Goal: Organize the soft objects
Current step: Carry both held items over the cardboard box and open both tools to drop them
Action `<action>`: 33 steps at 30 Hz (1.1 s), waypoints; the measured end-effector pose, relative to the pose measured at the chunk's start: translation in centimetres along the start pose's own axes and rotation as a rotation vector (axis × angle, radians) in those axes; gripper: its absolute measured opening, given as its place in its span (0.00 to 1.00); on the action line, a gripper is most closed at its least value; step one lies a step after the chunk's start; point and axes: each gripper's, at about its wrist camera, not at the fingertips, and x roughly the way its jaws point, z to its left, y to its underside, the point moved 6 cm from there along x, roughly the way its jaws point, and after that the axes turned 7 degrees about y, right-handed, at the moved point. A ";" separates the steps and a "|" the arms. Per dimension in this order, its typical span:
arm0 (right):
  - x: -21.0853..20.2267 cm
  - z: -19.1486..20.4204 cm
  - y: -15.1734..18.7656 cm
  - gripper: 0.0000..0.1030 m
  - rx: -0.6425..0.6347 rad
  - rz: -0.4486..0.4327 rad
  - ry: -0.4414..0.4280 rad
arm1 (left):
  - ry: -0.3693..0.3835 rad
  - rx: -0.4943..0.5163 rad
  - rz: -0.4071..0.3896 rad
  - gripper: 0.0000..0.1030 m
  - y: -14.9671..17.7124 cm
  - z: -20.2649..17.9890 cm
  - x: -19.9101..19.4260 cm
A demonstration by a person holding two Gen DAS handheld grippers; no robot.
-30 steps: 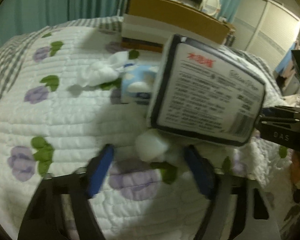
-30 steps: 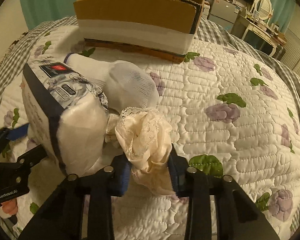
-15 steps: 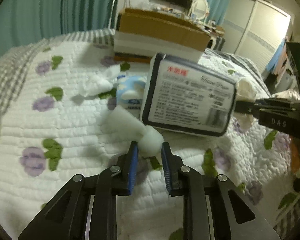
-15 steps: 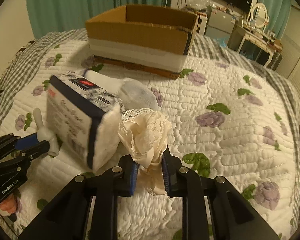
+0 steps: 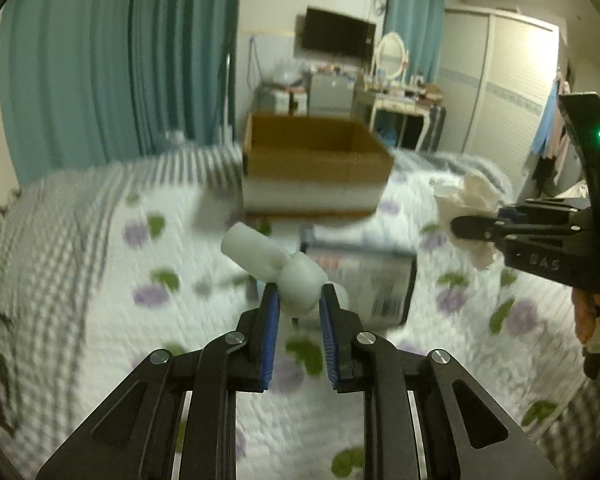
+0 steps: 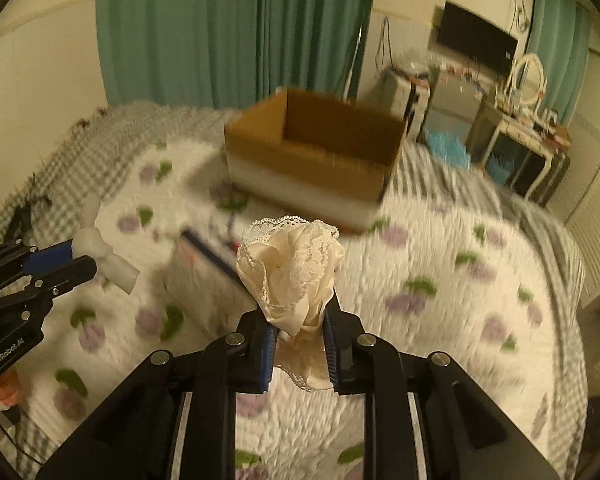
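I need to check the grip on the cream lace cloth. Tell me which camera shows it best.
The right wrist view: the cream lace cloth fills mid-frame, pinched between the right gripper's blue pads. The left wrist view shows it only small and blurred at the right edge.

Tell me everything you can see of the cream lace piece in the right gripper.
The lace piece is a bunched wad of cream, satiny cloth edged with scalloped lace trim. The right gripper is shut on its lower part between the blue pads; the ruffled bulk stands up above the fingertips and a short lace-edged tail hangs below them. It is held in the air above the quilted bed, touching only the pads. In the left wrist view it shows as a pale crumpled clump at that gripper's tip.
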 end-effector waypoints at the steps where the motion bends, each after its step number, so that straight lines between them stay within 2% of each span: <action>1: -0.4 -0.2 -1.2 0.19 -0.001 -0.019 -0.002 | -0.005 0.016 -0.015 0.19 -1.1 -0.1 -0.2; 5: -1.1 -0.8 -6.7 0.19 -0.019 -0.099 0.002 | -0.009 0.047 -0.064 0.20 -6.0 -0.2 0.2; 9: 0.6 -1.6 -11.2 0.19 -0.027 -0.139 -0.006 | 0.009 0.068 -0.088 0.21 -10.6 -0.1 3.3; 11: 2.6 -2.3 -12.9 0.19 -0.018 -0.142 -0.007 | 0.002 0.079 -0.082 0.21 -12.4 0.3 6.2; 16: 10.2 -4.3 -15.5 0.19 0.036 -0.102 -0.031 | -0.011 0.088 -0.032 0.25 -14.4 2.0 14.3; 19: 14.0 -5.2 -16.0 0.19 0.064 -0.076 -0.061 | -0.030 0.110 -0.002 0.26 -14.3 3.0 18.7; 22: 16.7 -5.9 -16.0 0.20 0.087 -0.067 -0.075 | -0.023 0.073 0.030 0.30 -14.0 4.2 21.7; 23: 17.5 -6.2 -16.0 0.27 0.099 -0.062 -0.080 | -0.019 0.045 0.039 0.30 -13.9 4.6 22.4; 24: 17.9 -6.4 -15.9 0.32 0.108 -0.059 -0.076 | -0.024 0.032 0.045 0.35 -13.9 4.7 22.8; 26: 18.2 -7.0 -15.6 0.60 0.117 -0.065 -0.067 | -0.050 0.029 0.049 0.51 -13.9 5.2 23.3; 27: 18.3 -7.4 -15.3 0.67 0.118 -0.067 -0.060 | -0.062 0.031 0.038 0.62 -13.9 5.4 23.2; 28: 18.1 -7.6 -15.2 0.72 0.117 -0.070 -0.053 | -0.078 0.036 0.024 0.68 -14.0 5.4 22.8; 29: 17.7 -7.9 -15.0 0.72 0.117 -0.074 -0.045 | -0.090 0.041 0.009 0.70 -14.1 5.3 22.2; 33: 14.9 -8.5 -15.3 0.79 0.132 -0.093 -0.013 | -0.129 0.050 -0.028 0.71 -14.9 5.3 18.6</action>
